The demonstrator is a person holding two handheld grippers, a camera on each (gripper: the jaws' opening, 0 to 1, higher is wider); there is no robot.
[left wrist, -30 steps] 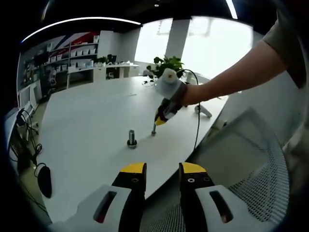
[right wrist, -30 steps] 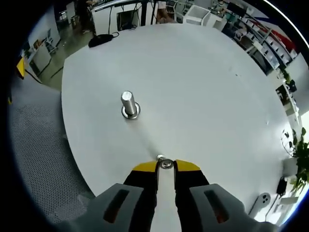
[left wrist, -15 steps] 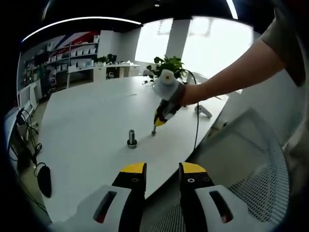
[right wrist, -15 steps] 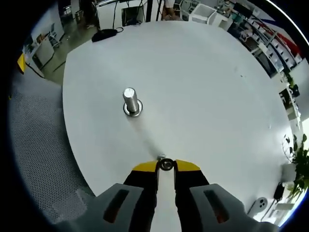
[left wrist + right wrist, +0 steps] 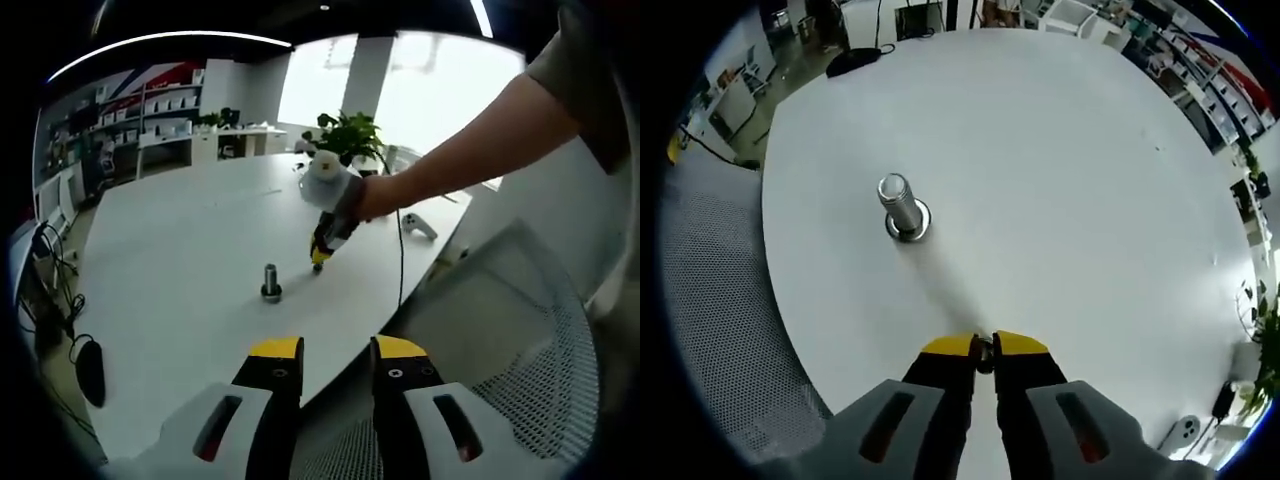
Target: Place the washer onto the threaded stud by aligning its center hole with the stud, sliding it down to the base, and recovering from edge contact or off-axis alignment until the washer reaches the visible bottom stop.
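1. Left gripper (image 5: pixel 336 347), yellow-tipped: jaws parted with nothing between them, held back off the near edge of the white tabletop (image 5: pixel 170 270).
2. Silver threaded stud (image 5: pixel 896 203) on a round flanged base: upright on the tabletop near its curved edge; no washer on it yet.
3. Small silver metal washer (image 5: pixel 984 352): pinched edge-on between the tips of the right gripper (image 5: pixel 984 350), whose jaws are nearly together on it; well short of the stud, to its right in the right gripper view.
4. Right gripper (image 5: pixel 320 252), left gripper view: tip low over the tabletop, just right of the stud.
5. Handling judgement: carry the washer above the stud top, level it flat, centre the hole on the axis, then lower; if an edge catches, lift slightly and re-centre rather than push.
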